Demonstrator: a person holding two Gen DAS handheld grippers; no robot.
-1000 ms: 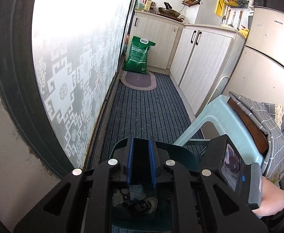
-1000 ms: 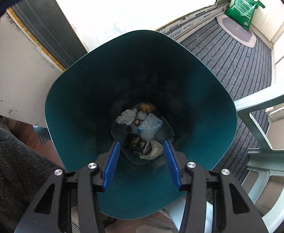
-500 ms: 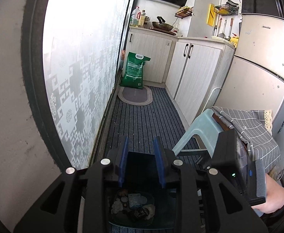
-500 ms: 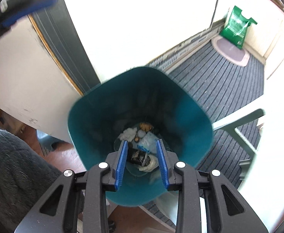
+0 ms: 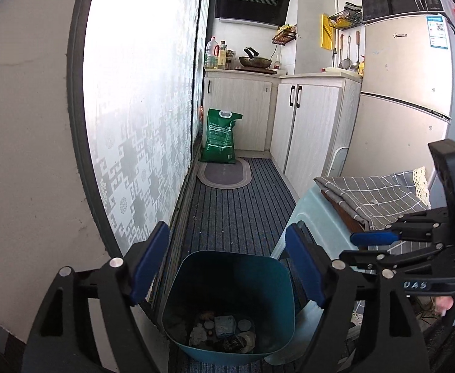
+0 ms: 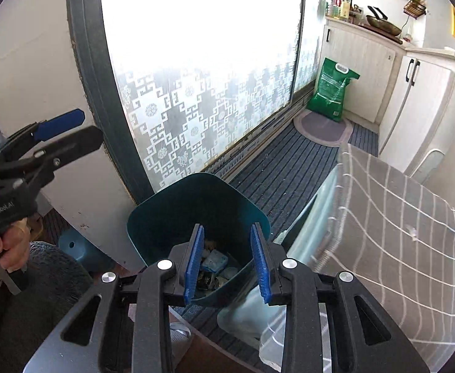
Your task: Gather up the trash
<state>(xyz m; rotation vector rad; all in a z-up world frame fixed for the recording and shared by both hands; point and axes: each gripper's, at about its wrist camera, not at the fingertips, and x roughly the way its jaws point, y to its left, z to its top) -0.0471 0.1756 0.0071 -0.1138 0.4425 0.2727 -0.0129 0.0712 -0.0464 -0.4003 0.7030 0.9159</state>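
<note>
Both grippers, left (image 5: 227,264) and right (image 6: 227,261), opening and empty above one trash bin (image 5: 227,298).

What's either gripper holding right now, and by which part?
Nothing. The left gripper is opening, the right gripper opening slightly; both sets of blue pads are bare, above the teal plastic trash bin with scraps lying at its bottom.

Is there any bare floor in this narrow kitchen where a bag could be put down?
Yes: the striped runner lies bare between the teal bin and the oval mat, bordered by the patterned glass door and the cupboards. Around the bin it is crowded: a pale stool stands right beside it.
</note>
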